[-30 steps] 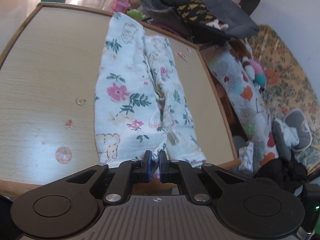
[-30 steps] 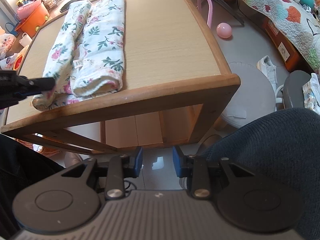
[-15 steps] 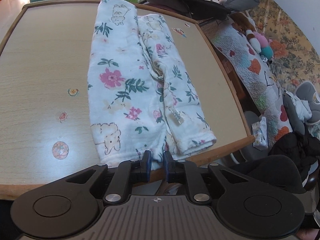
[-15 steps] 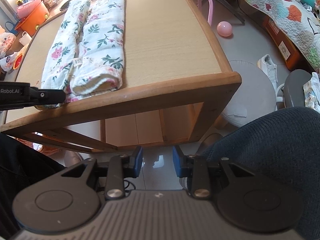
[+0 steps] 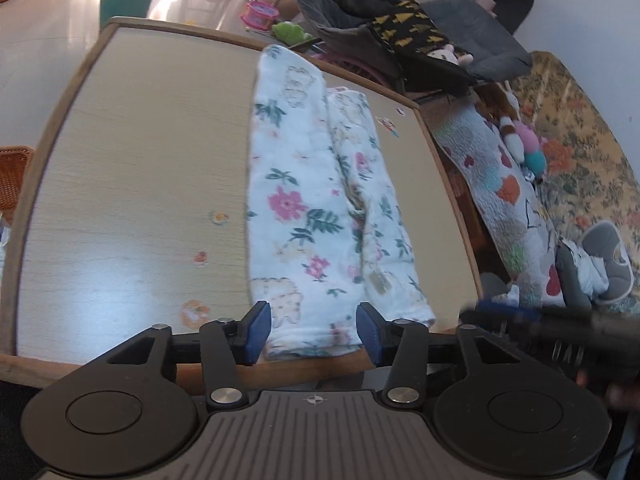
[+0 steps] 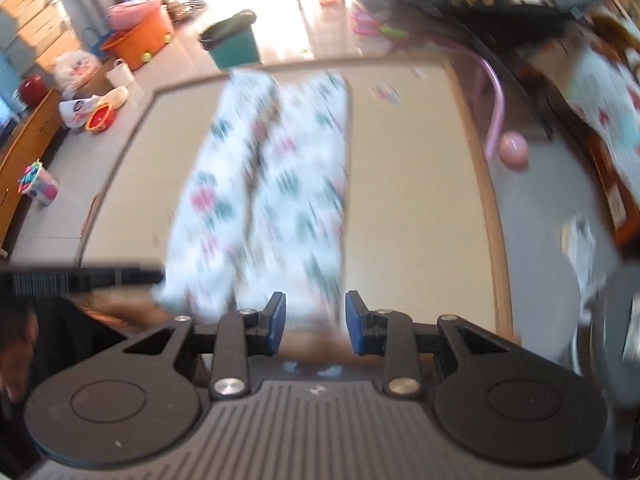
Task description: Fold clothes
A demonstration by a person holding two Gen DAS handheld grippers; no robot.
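A white floral garment [image 5: 316, 216] lies folded lengthwise into a long strip on the wooden table [image 5: 132, 184]. Its near hem reaches the table's front edge. My left gripper [image 5: 312, 314] hovers just off that hem, and its jaws are opening. The hem shows in the gap, but the pads [image 5: 256, 328] do not press on it. The right wrist view is motion-blurred. It shows the garment [image 6: 272, 184] running away from my right gripper [image 6: 316, 306], which stands partly open over the near end with nothing gripped. Each gripper shows as a dark blur in the other's view.
A dark heap of clothes [image 5: 404, 36] sits on a chair past the table's far edge. A patterned quilt [image 5: 500, 200] and slippers lie to the right. A teal bin [image 6: 234, 46], an orange tub [image 6: 140, 40], a pink chair frame [image 6: 496, 108] and a pink ball [image 6: 514, 150] stand around the table.
The left jaws, shut at the near hem a second ago, have spread wide and pulled back a little. The right gripper rose from below the table edge to over the garment's near end.
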